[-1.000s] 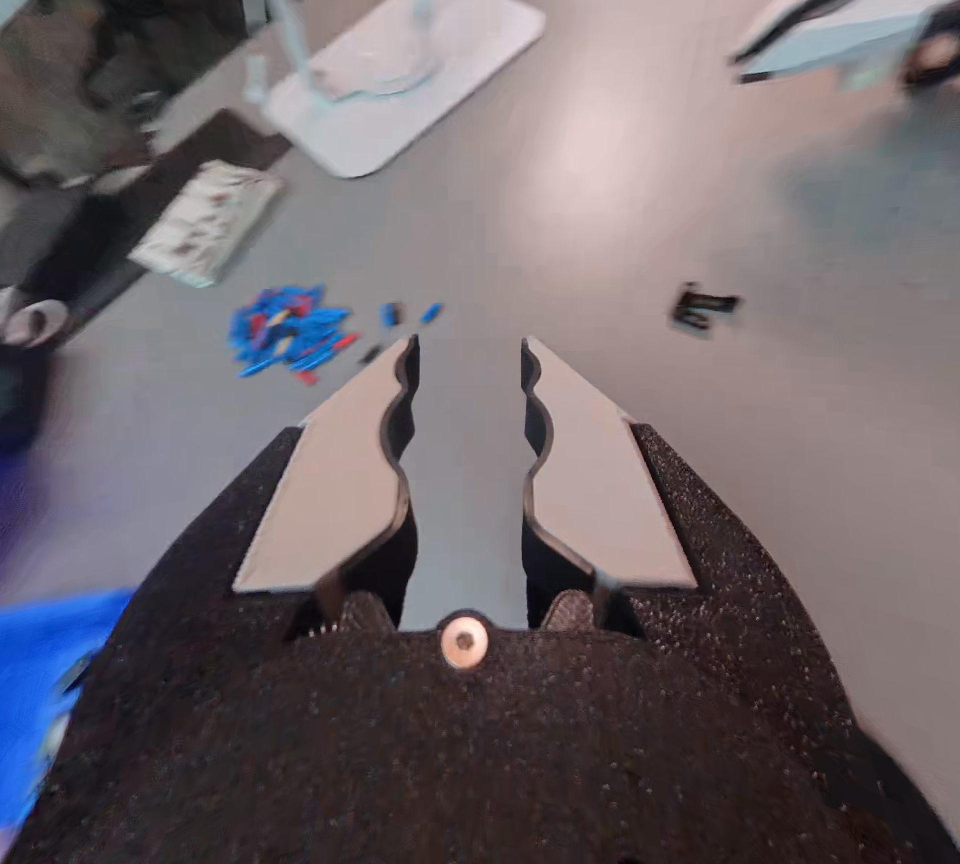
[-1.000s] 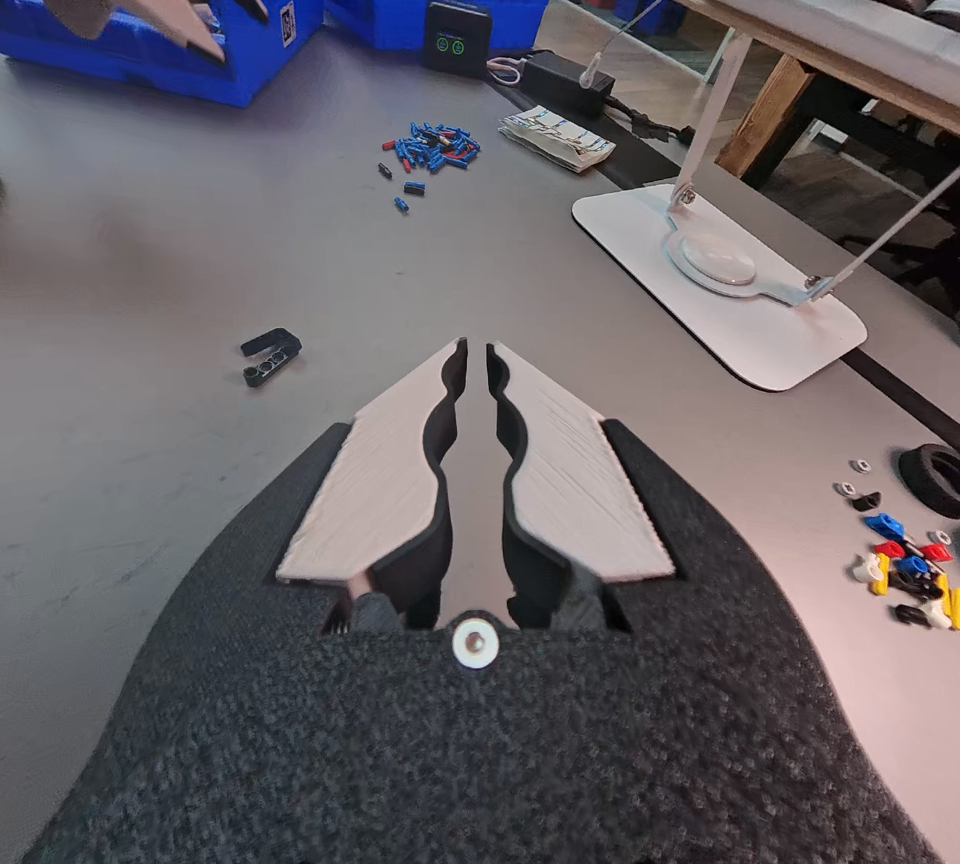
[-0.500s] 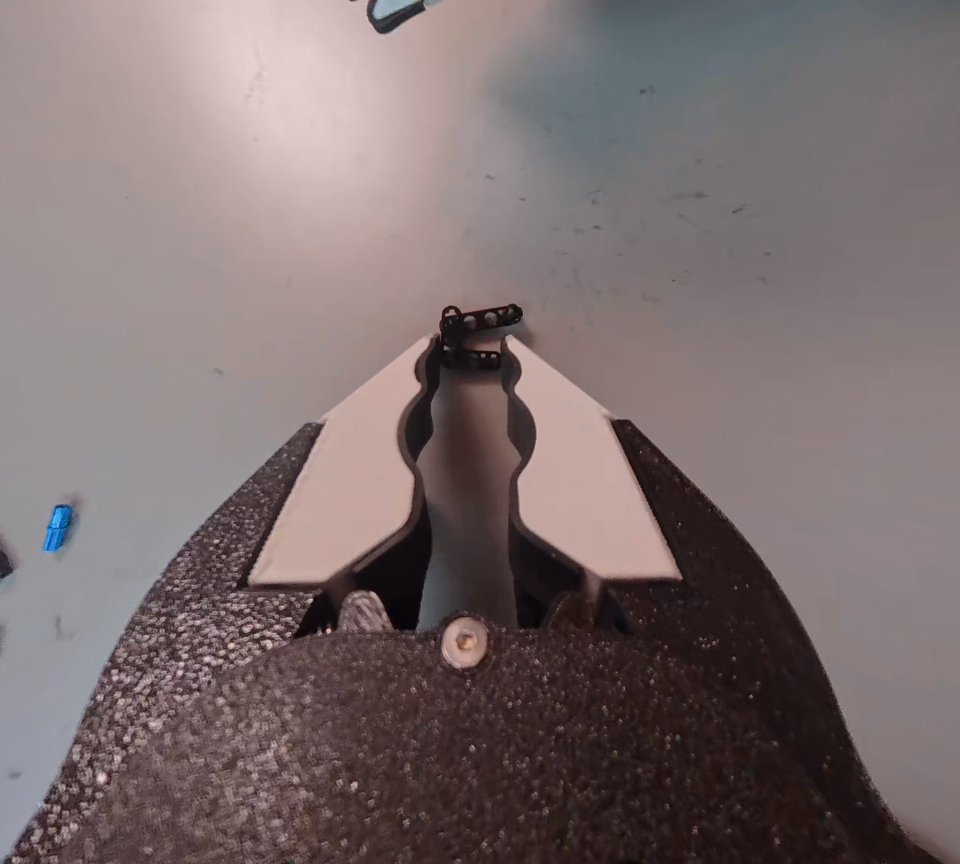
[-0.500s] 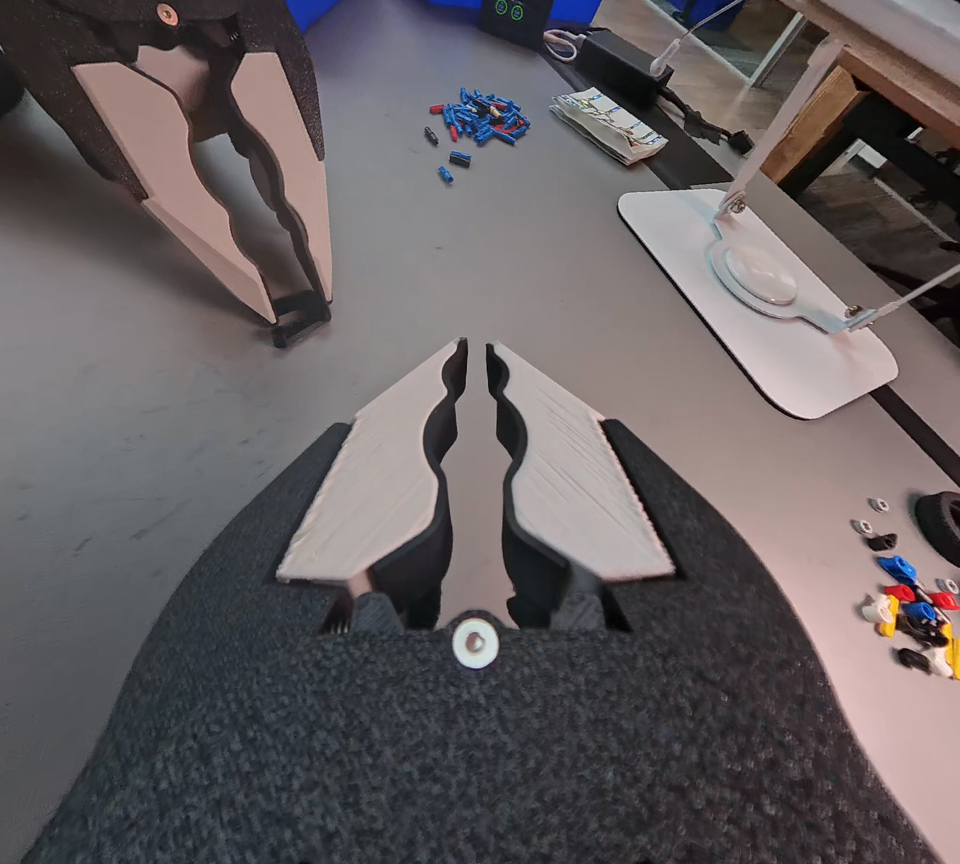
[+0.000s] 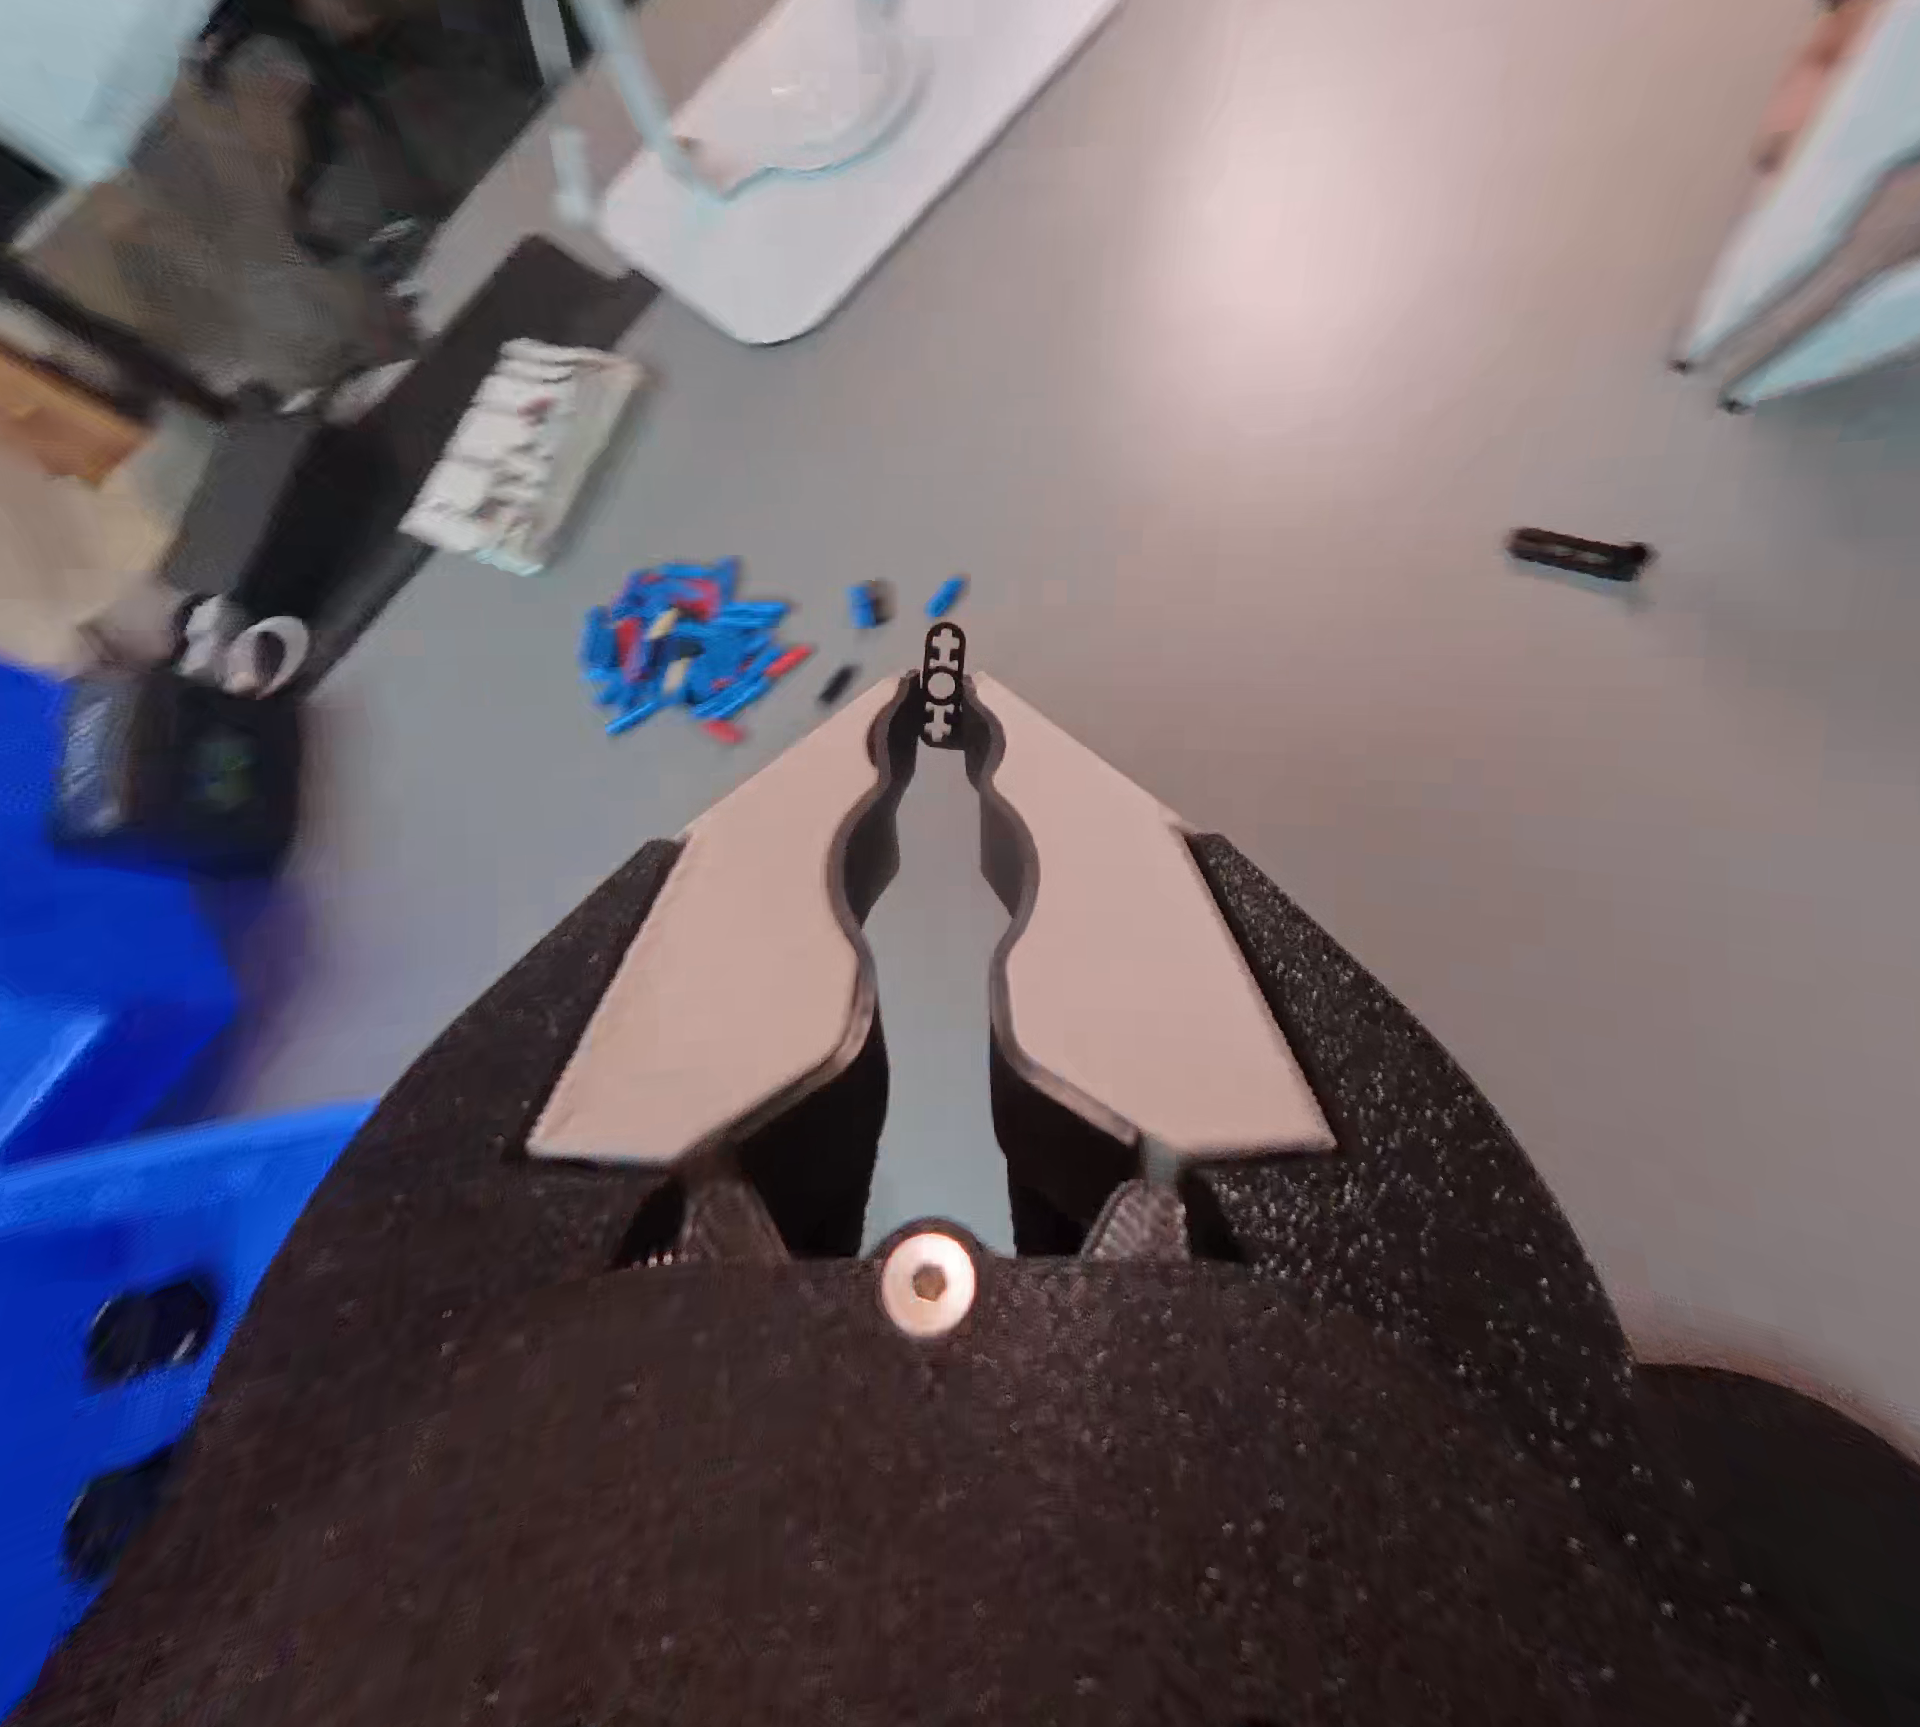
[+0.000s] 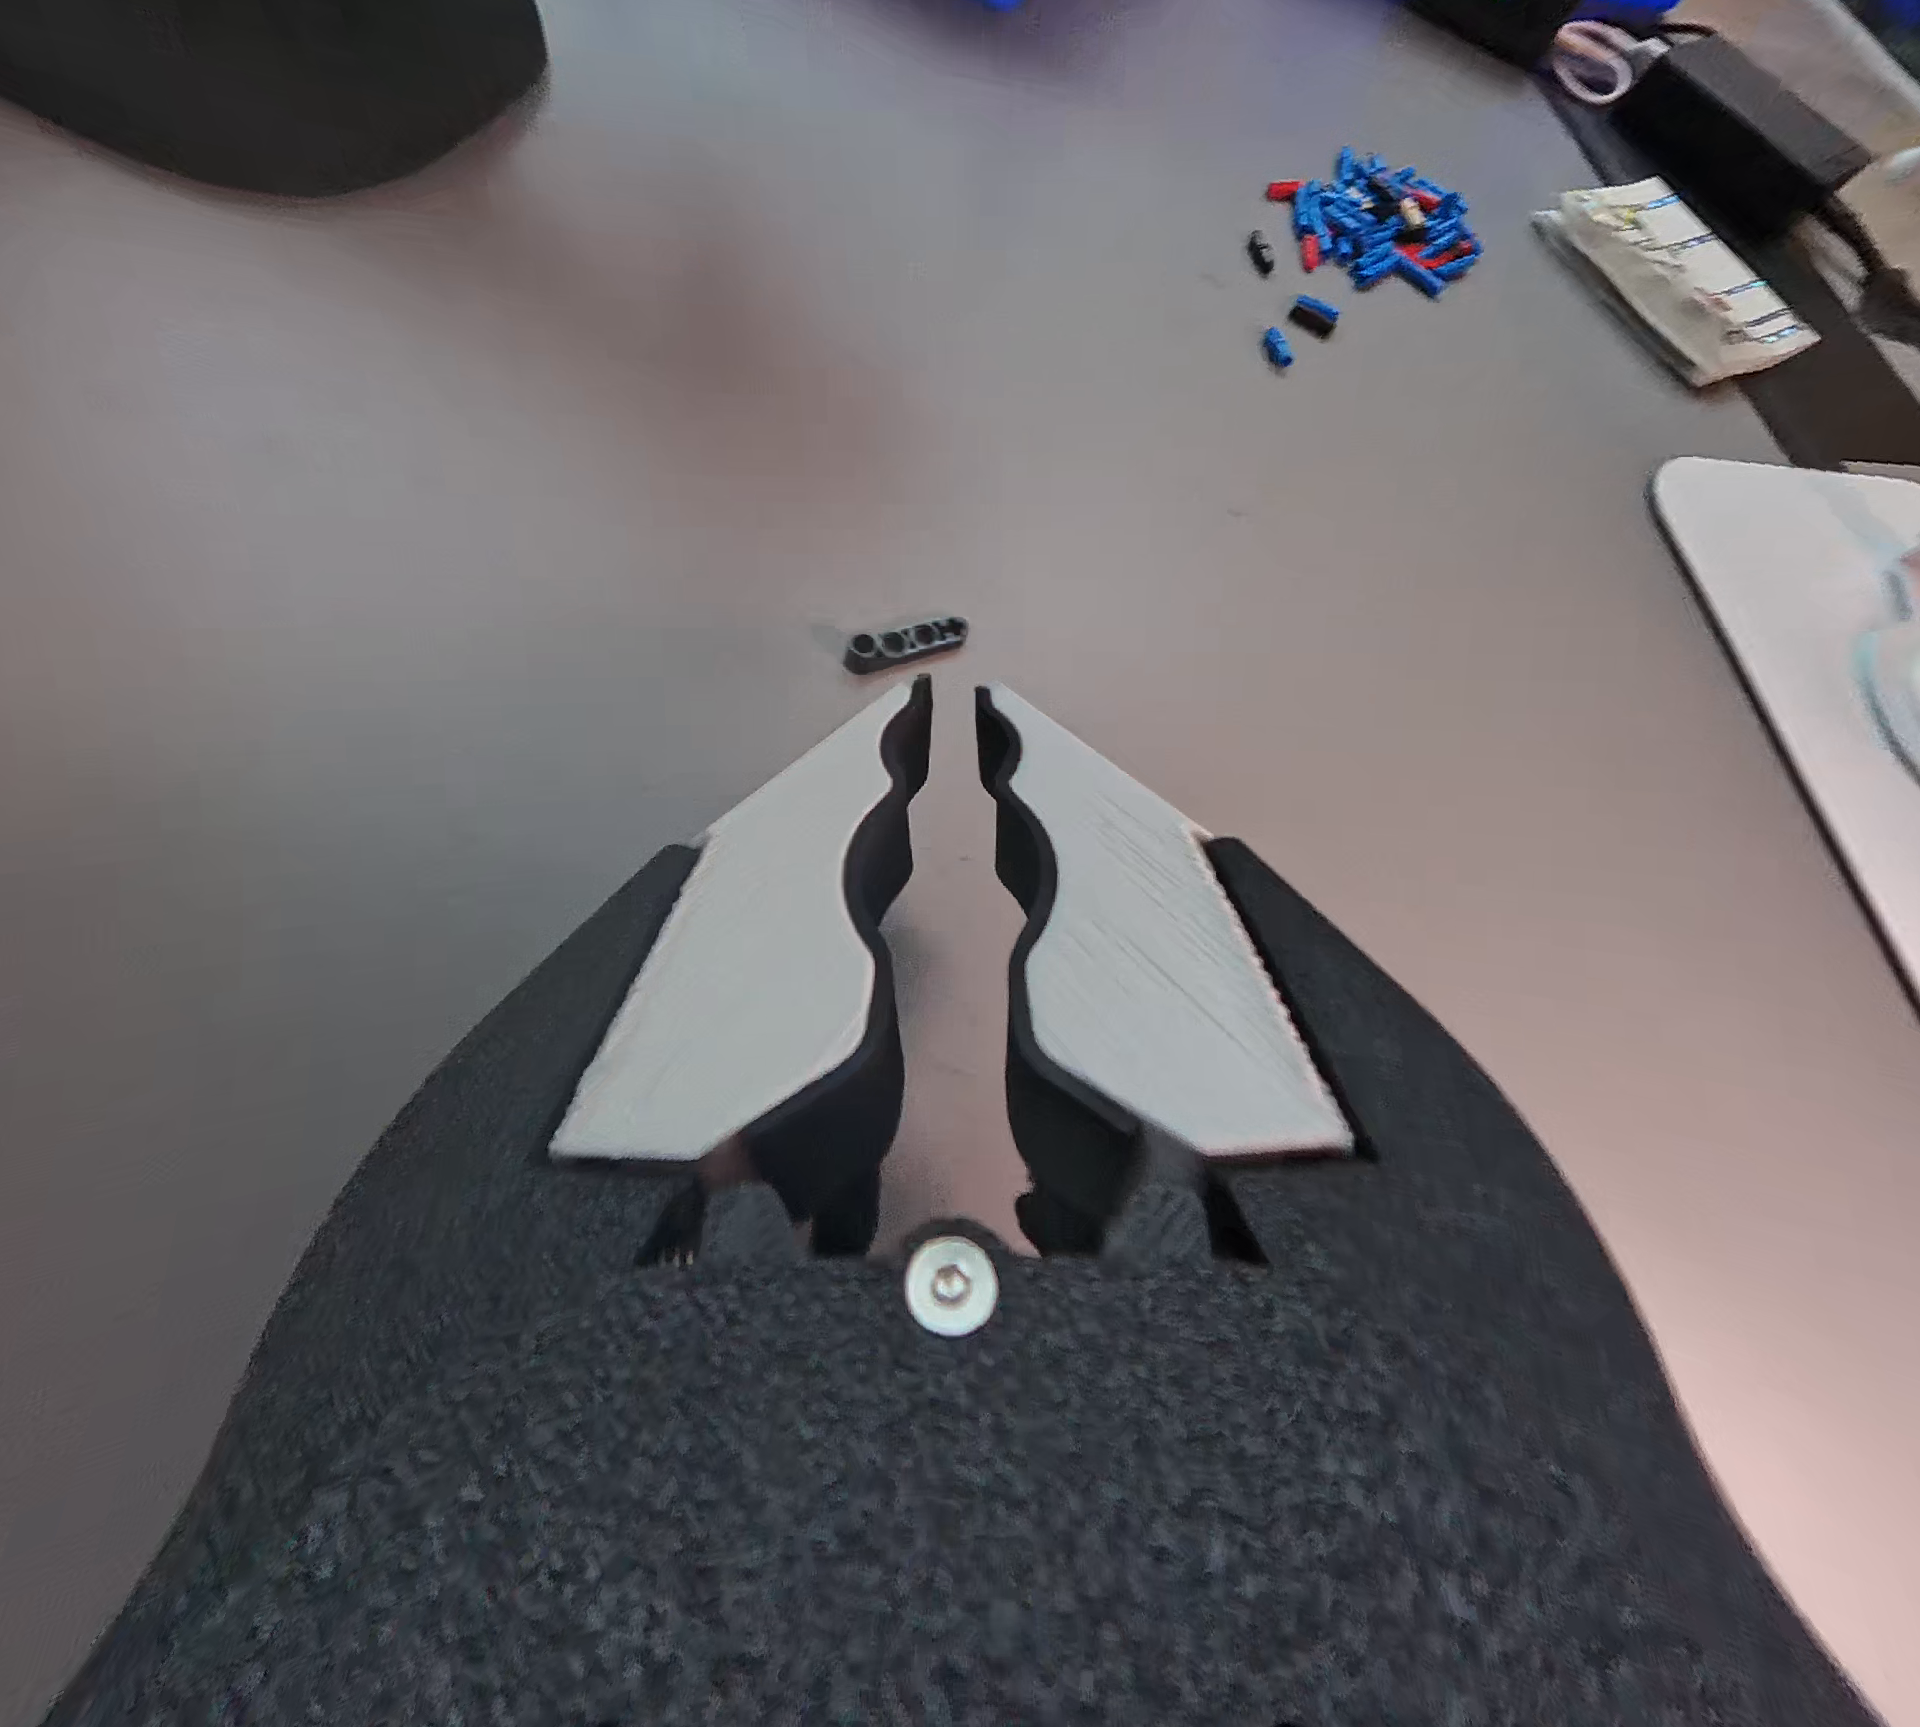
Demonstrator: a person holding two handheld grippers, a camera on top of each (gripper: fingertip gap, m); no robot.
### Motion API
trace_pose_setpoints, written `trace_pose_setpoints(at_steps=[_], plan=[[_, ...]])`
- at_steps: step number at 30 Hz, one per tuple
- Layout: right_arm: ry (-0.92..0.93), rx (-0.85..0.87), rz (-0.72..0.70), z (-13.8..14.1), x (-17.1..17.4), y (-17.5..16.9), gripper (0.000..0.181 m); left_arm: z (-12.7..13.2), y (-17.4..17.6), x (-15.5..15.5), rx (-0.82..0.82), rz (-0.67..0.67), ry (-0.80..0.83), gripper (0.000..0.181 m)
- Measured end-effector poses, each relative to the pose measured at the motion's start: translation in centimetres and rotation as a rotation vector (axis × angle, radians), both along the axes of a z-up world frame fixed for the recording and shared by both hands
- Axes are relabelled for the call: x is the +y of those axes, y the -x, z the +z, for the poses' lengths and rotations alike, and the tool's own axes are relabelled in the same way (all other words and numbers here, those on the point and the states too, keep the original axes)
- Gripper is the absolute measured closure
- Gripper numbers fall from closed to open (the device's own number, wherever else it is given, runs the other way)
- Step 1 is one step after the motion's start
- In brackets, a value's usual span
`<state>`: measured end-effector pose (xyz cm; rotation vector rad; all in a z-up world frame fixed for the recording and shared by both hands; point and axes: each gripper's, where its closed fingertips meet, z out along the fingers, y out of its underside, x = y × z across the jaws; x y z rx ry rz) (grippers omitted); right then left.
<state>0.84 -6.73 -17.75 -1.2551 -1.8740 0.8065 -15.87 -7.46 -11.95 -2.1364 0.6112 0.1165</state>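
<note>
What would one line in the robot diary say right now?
left gripper: shut on small black beam, lifted | right gripper: empty, slightly open, just short of black beam lying on grey table

bright overhead light | tabletop [image 5: 1299,223] glare | blurred, warped edges

— How is the left tool [image 5: 943,690] set?
— Its fingers are pinched nearly together at the tips, clamping something small and black, held up off the table.
— And the right tool [image 6: 952,690]?
— Tips a narrow gap apart, gripping nothing, angled down toward the table.
</note>
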Motion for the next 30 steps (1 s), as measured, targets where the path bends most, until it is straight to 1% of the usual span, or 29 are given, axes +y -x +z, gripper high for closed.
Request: trace_pose_setpoints(at_steps=[2, 3, 5, 7, 9, 11, 13, 15, 17, 18, 19, 20, 21, 23, 25, 27, 28, 30], plan=[[0.027, -0.041, 0.024, -0.5, -1.2, 0.7, 0.172, 2.6, 5.9, -1.2, 0.008, 0.214, -0.080, 0.174], [0.035, -0.066, 0.033, -0.8, -1.6, 1.1, 0.171, 3.3, 9.1, -2.1, 0.015, 0.325, -0.095, 0.174], [0.032, -0.112, 0.031, -1.4, -2.0, 1.8, 0.170, 3.4, 14.6, -4.3, 0.037, 0.526, -0.076, 0.173], [0.031, -0.155, 0.039, -2.2, -2.3, 2.1, 0.171, 3.2, 18.0, -5.8, 0.045, 0.658, -0.069, 0.174], [0.008, -0.189, 0.036, -2.9, -2.3, 2.1, 0.174, 2.6, 19.9, -6.7, 0.059, 0.731, -0.056, 0.172], [0.010, -0.195, 0.045, -2.9, -2.5, 1.9, 0.174, 1.9, 20.8, -7.0, 0.071, 0.768, -0.046, 0.172], [0.035, -0.159, 0.029, -2.4, -2.3, 2.0, 0.175, 1.3, 21.4, -7.0, 0.088, 0.794, -0.033, 0.153], [0.120, -0.083, 0.037, -0.7, -2.5, 2.1, 0.175, 1.2, 21.5, -7.0, 0.093, 0.796, -0.037, 0.144], [0.308, 0.046, 0.056, 2.3, -2.9, 2.1, 0.175, 1.2, 21.1, -6.8, 0.074, 0.782, -0.047, 0.142], [0.436, 0.113, 0.076, 4.2, -3.1, 2.0, 0.175, 1.4, 20.5, -6.5, 0.054, 0.759, -0.064, 0.141], [0.578, 0.181, 0.104, 6.1, -3.2, 1.6, 0.175, 2.0, 19.4, -5.9, 0.027, 0.707, -0.103, 0.141], [0.719, 0.249, 0.135, 8.1, -3.2, 1.2, 0.175, 3.0, 17.7, -5.1, -0.008, 0.628, -0.155, 0.144], [0.851, 0.311, 0.165, 9.8, -2.9, 0.7, 0.174, 4.0, 15.3, -4.2, -0.052, 0.525, -0.203, 0.147], [1.075, 0.403, 0.216, 12.4, -2.1, -0.2, 0.175, 5.7, 8.7, -2.6, -0.165, 0.261, -0.255, 0.150], [1.234, 0.451, 0.258, 13.7, -1.5, -0.8, 0.175, 6.5, 1.2, -1.8, -0.275, -0.022, -0.250, 0.149], [1.324, 0.458, 0.293, 14.0, -1.5, -1.2, 0.175, 6.8, -5.3, -1.7, -0.318, -0.259, -0.240, 0.145], [1.347, 0.456, 0.305, 14.0, -1.6, -1.2, 0.176, 6.8, -8.0, -1.7, -0.322, -0.352, -0.242, 0.145], [1.370, 0.440, 0.331, 13.9, -2.2, -1.3, 0.175, 6.4, -12.2, -1.6, -0.329, -0.494, -0.240, 0.144]])
